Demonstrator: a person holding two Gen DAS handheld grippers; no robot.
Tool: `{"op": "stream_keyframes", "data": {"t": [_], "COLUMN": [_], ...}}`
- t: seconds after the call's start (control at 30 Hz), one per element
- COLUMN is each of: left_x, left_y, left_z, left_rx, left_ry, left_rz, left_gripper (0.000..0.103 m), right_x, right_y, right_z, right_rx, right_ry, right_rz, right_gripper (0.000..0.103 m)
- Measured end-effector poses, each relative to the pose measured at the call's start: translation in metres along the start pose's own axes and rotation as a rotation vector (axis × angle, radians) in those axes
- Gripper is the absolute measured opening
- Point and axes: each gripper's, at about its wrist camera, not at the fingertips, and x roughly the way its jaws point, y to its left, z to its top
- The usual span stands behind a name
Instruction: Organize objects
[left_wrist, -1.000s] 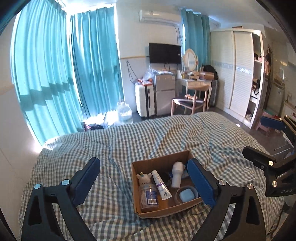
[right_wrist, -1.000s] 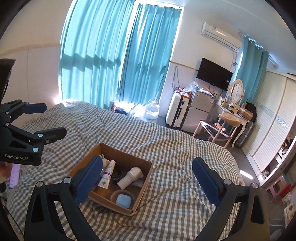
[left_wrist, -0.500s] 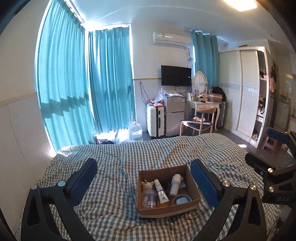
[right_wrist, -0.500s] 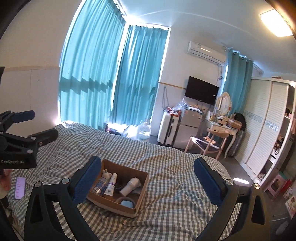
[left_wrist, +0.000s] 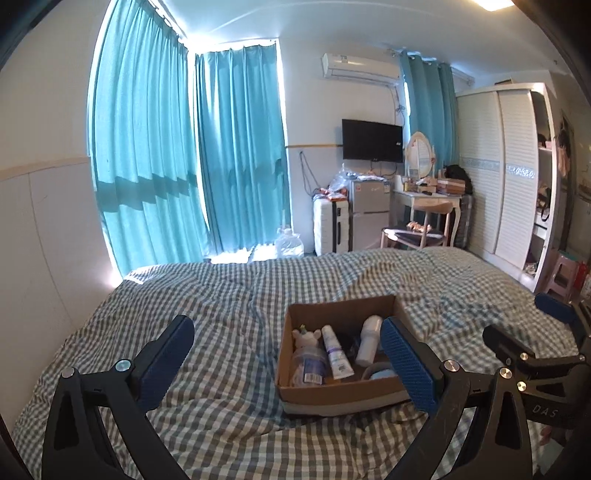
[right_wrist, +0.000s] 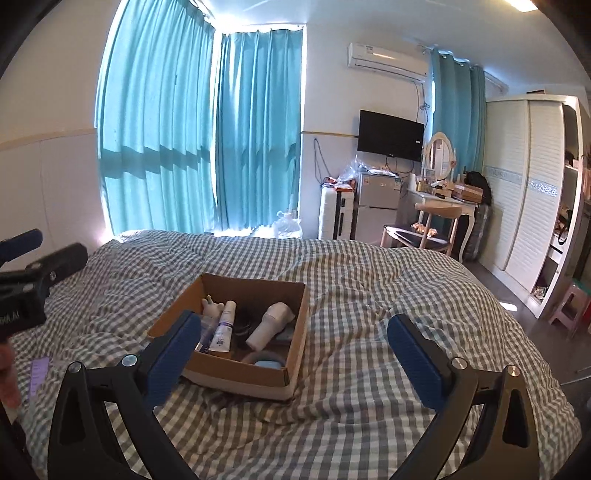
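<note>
An open cardboard box (left_wrist: 343, 397) sits on the checked bed cover (left_wrist: 229, 306). It holds a unicorn-topped bottle (left_wrist: 308, 354), a white tube (left_wrist: 334, 352), a white roll-on bottle (left_wrist: 368, 341) and a round blue case (left_wrist: 382, 373). The box also shows in the right wrist view (right_wrist: 295, 325) with the tube (right_wrist: 223, 326) and white bottle (right_wrist: 271, 325). My left gripper (left_wrist: 288, 356) is open and empty, raised before the box. My right gripper (right_wrist: 295, 345) is open and empty, above the box's near right side.
A purple card (right_wrist: 38, 371) lies on the bed at the left. Beyond the bed stand teal curtains (left_wrist: 192, 158), a water jug (left_wrist: 290, 242), a white suitcase (left_wrist: 330, 227), a small fridge (left_wrist: 369, 214), a dressing table with chair (left_wrist: 421, 225) and a white wardrobe (left_wrist: 506, 173).
Both grippers have drawn back and tilted up from the box, so it looks smaller and more of the room shows. Both stay open and empty.
</note>
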Motion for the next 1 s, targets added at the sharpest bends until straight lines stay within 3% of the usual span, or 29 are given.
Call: {"op": "stream_keyframes", "data": {"t": [0.1,0.2,0.27,0.53,1.0], "left_x": [0.009,0.013,0.015,0.010,0.013], "left_y": [0.003,0.006,0.006,0.003,0.000], "left_z": [-0.015,-0.027,-0.034,-0.042,-0.047], "left_rx": [-0.019,-0.070,-0.079,-0.026,0.019], "left_ry": [0.026,0.049,0.060,0.055,0.073], "left_rz": [0.039,0.006,-0.010,-0.010,0.034], "left_gripper": [0.103,0.103,0.103,0.103,0.103], "right_x": [0.008,0.010,0.008,-0.005,-0.001], "right_y": [-0.002,-0.012,-0.017,-0.011,-0.010], "right_z": [-0.015,-0.024,-0.027,-0.032,-0.037], "right_rx": [0.013,0.094,0.124,0.074,0.058], "right_ry": [0.012,0.023,0.023,-0.017,0.007], "right_rz": [-0.026,0.036,0.034,-0.020,-0.046], "right_gripper": [0.102,0.102,0.102,0.102,0.102]}}
